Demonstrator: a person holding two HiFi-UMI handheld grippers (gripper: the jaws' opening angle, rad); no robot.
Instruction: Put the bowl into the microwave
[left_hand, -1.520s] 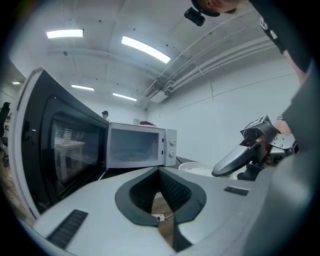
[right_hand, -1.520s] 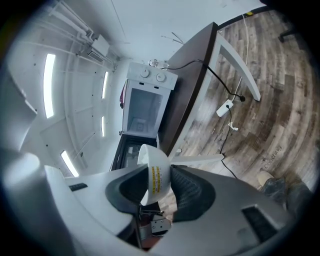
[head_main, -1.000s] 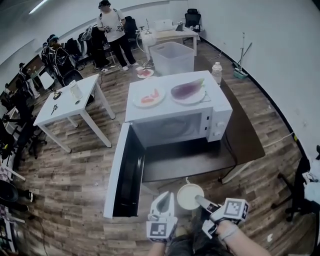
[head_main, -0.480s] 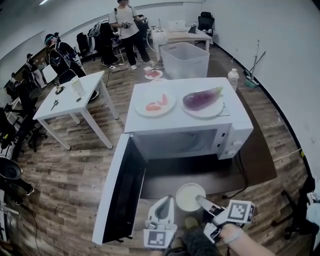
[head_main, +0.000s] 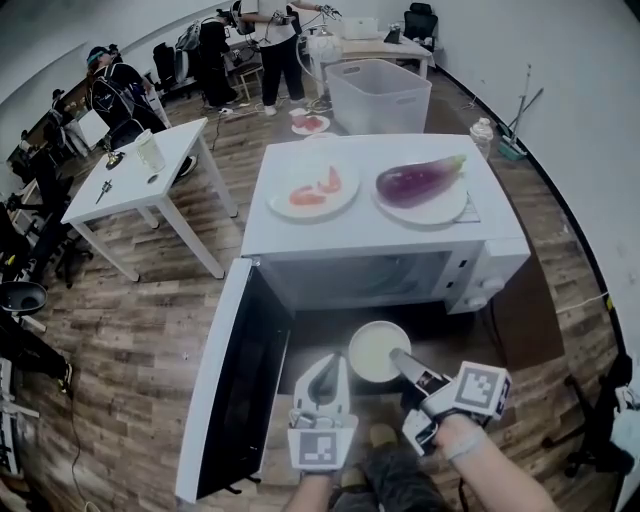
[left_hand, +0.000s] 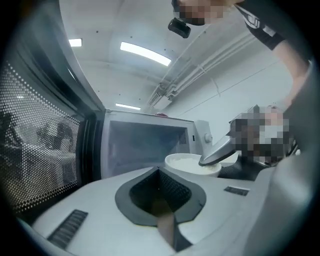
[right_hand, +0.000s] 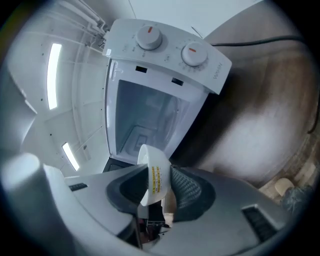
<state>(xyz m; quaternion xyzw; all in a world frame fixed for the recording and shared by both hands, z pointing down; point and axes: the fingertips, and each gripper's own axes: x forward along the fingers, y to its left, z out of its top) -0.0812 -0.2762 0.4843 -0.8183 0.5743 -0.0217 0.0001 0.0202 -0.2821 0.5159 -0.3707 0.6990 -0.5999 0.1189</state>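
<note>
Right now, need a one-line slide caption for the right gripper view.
Right gripper clamped on the white bowl by its rim, lined up with the open microwave, two dials on its panel.

The microwave (head_main: 385, 240) is coloured white; its door (head_main: 240, 390) is lined in black with a dotted mesh, and its knobs (right_hand: 149, 35) are marked in red. The bowl (head_main: 377, 350) is white, banded with yellow print on its wall. A purple eggplant (head_main: 420, 180) and red slices (head_main: 312, 190) are set off against white plates (head_main: 440, 212). The left gripper (head_main: 333, 365) and right gripper (head_main: 400, 358) are finished in light grey, with dark gridded pads and black-and-white square markers (head_main: 317, 455). The floor (head_main: 130, 340) is patterned in brown planks.
</note>
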